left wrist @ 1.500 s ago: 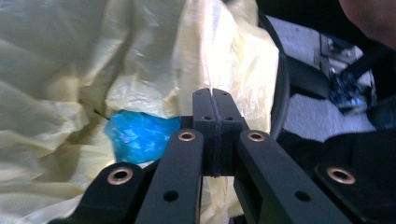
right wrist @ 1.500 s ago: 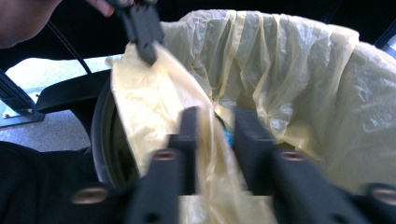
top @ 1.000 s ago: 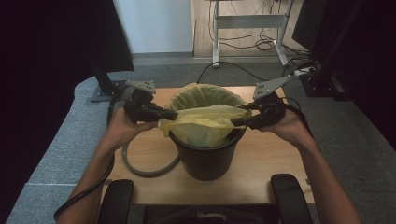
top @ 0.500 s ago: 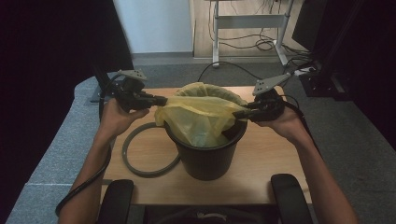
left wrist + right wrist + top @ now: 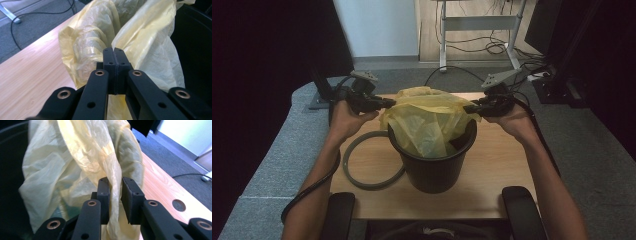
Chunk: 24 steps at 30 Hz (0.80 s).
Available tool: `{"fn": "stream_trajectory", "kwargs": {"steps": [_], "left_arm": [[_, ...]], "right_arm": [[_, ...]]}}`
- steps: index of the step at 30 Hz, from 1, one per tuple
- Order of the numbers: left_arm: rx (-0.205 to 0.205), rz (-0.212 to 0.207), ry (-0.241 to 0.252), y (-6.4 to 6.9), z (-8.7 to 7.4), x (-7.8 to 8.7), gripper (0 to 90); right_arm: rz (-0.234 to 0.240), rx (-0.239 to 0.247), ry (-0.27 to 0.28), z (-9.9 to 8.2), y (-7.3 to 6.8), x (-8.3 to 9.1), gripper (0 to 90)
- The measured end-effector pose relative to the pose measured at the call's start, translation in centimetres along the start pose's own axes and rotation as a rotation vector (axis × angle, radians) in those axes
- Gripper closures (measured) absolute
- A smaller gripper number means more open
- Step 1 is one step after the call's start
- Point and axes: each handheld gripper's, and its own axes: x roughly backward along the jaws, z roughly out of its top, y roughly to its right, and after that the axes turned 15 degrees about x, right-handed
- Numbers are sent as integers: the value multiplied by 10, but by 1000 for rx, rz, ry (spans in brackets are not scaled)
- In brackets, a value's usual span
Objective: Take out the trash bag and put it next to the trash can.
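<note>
Yellow bag (image 5: 427, 122) stretched over the mouth of a black bin (image 5: 434, 162), bin standing near the middle of a wooden table (image 5: 502, 165). Left gripper (image 5: 384, 103) at the bag's left edge, jaws pressed together in the left gripper view (image 5: 113, 62) with bag film (image 5: 100, 32) bunched right behind the tips and pinched in the seam. Right gripper (image 5: 469, 108) at the bag's right edge, jaws narrow, just been closing; in the right gripper view (image 5: 115, 195) a fold of the bag (image 5: 82, 152) passing between the pads, left pad against it, a small gap showing beside the right pad, so firm grip hard to tell. Bag lifted at both sides, sagging down into the bin between them. Grey ring (image 5: 362, 167) lying flat on the table, left of the bin, just beside its base.
</note>
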Motion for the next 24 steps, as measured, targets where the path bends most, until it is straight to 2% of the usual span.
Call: {"fn": "stream_trajectory", "kwargs": {"steps": [3,7,10,12,15,17,20,21,24], "left_arm": [[7,-20,-2,-1,-1,-6,777],[24,-17,-4,-2,1,-12,567],[39,-12,-28,-4,2,-18,478],[46,-7,-58,-5,2,-23,428],[67,-7,-88,-8,2,-30,396],[71,-6,-104,-10,2,-33,413],[71,-7,-122,-11,2,-34,507],[66,7,-122,-10,2,-34,545],[56,41,-109,-7,3,-31,631]], "right_arm": [[-23,-18,-17,-2,3,-4,673],[-59,-58,-42,-4,8,-11,419],[-85,-86,-61,-6,12,-18,296],[-77,-105,-76,-7,15,-23,258],[-63,-118,-93,-8,18,-30,278],[-52,-117,-103,-8,19,-34,363],[-15,-117,-91,-8,20,-36,520],[-6,-111,-83,-7,19,-36,578],[-29,-77,-81,-2,16,-34,686]]}}
